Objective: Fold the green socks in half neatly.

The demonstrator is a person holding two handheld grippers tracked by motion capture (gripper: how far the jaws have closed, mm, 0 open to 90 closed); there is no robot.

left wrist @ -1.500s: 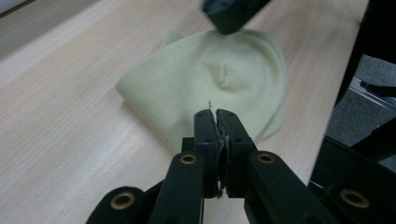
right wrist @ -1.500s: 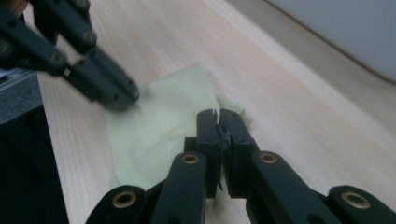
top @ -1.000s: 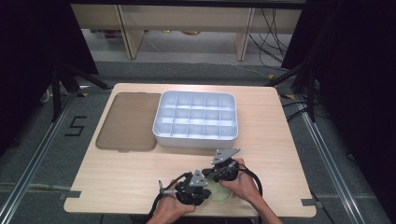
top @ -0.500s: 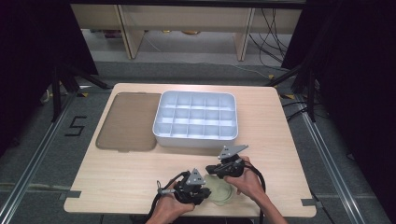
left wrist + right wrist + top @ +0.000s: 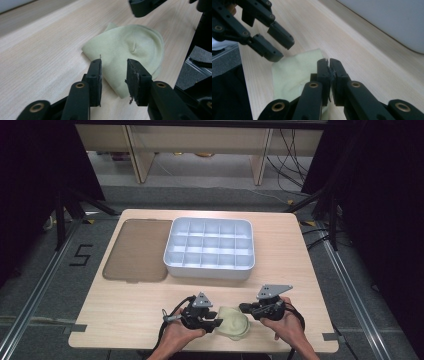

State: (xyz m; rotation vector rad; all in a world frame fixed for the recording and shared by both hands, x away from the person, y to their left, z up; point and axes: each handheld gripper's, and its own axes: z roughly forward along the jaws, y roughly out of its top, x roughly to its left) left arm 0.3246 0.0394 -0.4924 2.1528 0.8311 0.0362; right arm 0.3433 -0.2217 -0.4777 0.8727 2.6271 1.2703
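Pale green cloth (image 5: 130, 52) lies folded, rounded, slightly creased.

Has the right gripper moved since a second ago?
Yes. The right gripper has drawn rightward off the pale green cloth, away from the left gripper, still short of the white tray.

I work in a lab recording bay: my wooden table (image 5: 130, 315) sits between black curtains (image 5: 380, 195), floor rails (image 5: 30, 305) and cables (image 5: 292, 150).

The folded cloth (image 5: 127, 52) is a soft, pale green knit with fine ribs, matt. The table (image 5: 300, 265) is light wood, smooth. The compartment tray (image 5: 210, 247) looks like smooth grey-white plastic.
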